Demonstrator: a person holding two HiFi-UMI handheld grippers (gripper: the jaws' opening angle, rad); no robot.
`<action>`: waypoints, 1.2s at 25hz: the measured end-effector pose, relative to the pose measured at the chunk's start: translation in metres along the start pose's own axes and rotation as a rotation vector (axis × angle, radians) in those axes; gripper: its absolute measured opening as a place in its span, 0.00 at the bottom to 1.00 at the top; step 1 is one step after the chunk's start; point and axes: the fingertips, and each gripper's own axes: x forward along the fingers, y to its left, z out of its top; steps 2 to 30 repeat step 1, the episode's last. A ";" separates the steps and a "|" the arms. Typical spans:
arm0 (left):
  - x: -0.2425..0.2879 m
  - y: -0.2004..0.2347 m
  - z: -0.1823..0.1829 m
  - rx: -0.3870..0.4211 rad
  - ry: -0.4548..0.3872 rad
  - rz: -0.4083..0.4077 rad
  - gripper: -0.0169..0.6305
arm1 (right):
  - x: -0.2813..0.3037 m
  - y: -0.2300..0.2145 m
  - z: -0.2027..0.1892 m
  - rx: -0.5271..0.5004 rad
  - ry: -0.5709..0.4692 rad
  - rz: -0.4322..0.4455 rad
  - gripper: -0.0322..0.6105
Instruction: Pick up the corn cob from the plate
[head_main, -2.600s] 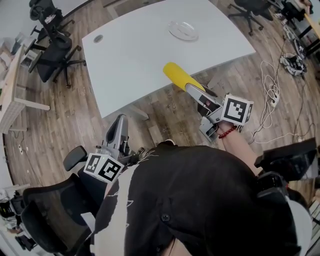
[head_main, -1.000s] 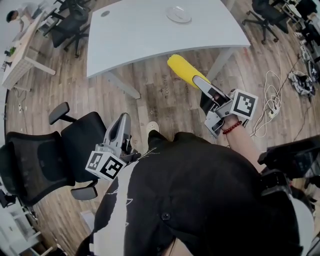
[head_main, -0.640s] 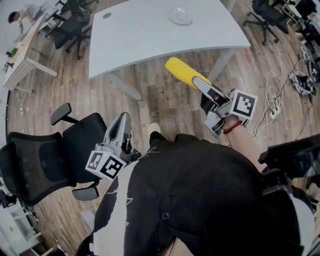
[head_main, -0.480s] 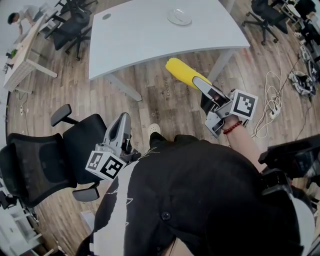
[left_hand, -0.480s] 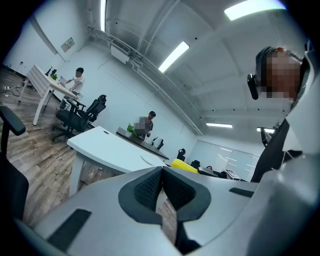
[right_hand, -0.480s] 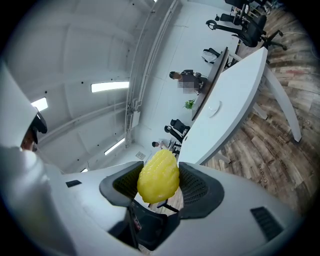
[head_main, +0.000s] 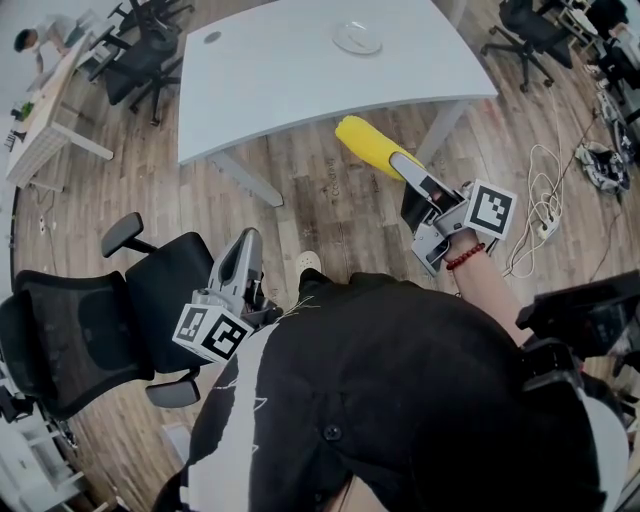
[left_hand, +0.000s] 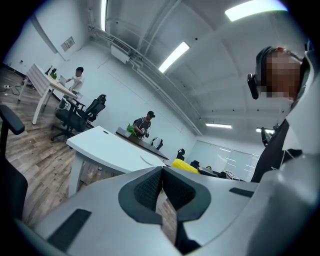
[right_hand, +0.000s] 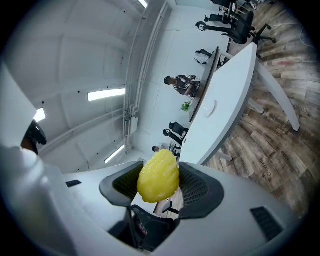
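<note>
The right gripper (right_hand: 159, 183) is closed on the corn cob (head_main: 364, 147) — the cob is pinched near one end between the two jaws, and in the right gripper view it is seen almost end-on, filling the gap between them. In the head view its long axis is seen to run in line with the jaws, up and to the left, with the free end pointed away from the person (head_main: 400, 400) and toward the near edge of the white table (head_main: 290, 90). The cob is held in the air over the wooden floor (head_main: 300, 190), just short of that edge and well apart from the plate (head_main: 357, 39), which lies at the table's far side. The left gripper (head_main: 246, 243) is held low beside the person's body, its jaws pressed together with nothing between them — a black office chair (head_main: 100, 310) stands just to its left.
</note>
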 end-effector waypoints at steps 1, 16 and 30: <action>0.000 0.000 0.000 0.000 0.000 -0.001 0.05 | -0.001 -0.001 0.000 0.005 -0.004 -0.003 0.41; 0.000 0.000 0.000 0.000 0.000 -0.001 0.05 | -0.001 -0.001 0.000 0.005 -0.004 -0.003 0.41; 0.000 0.000 0.000 0.000 0.000 -0.001 0.05 | -0.001 -0.001 0.000 0.005 -0.004 -0.003 0.41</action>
